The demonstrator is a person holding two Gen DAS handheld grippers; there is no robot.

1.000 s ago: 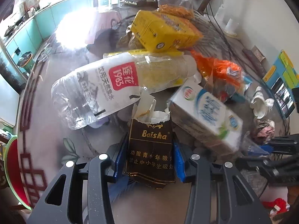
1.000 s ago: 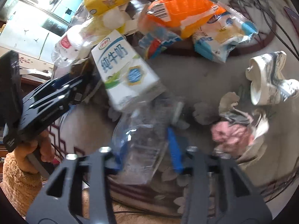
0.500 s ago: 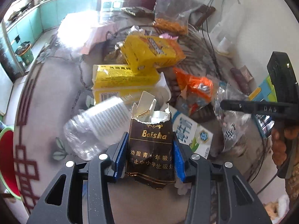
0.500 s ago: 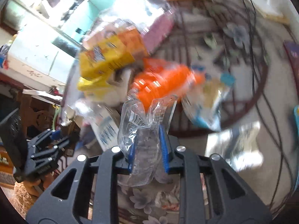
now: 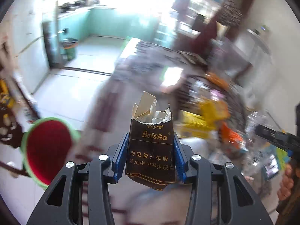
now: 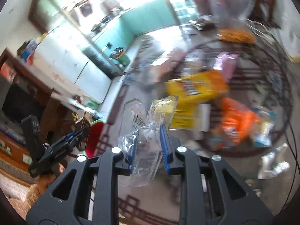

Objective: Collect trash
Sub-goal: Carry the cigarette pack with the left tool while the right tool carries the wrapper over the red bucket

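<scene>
Left wrist view: looked down over the left gripper (image 5: 151, 154), left of the blurred yellow carton (image 5: 204, 120).
Right wrist view: looked down, nearer that carton (image 6: 196, 88).
Shared: carton, red green-rimmed bin (image 5: 46, 148), teal kitchen.

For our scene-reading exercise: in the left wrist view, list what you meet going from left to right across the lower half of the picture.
Red bin with green rim → brown Baisha cigarette pack held in the left gripper → yellow packaging → orange wrapper → right gripper.
</scene>
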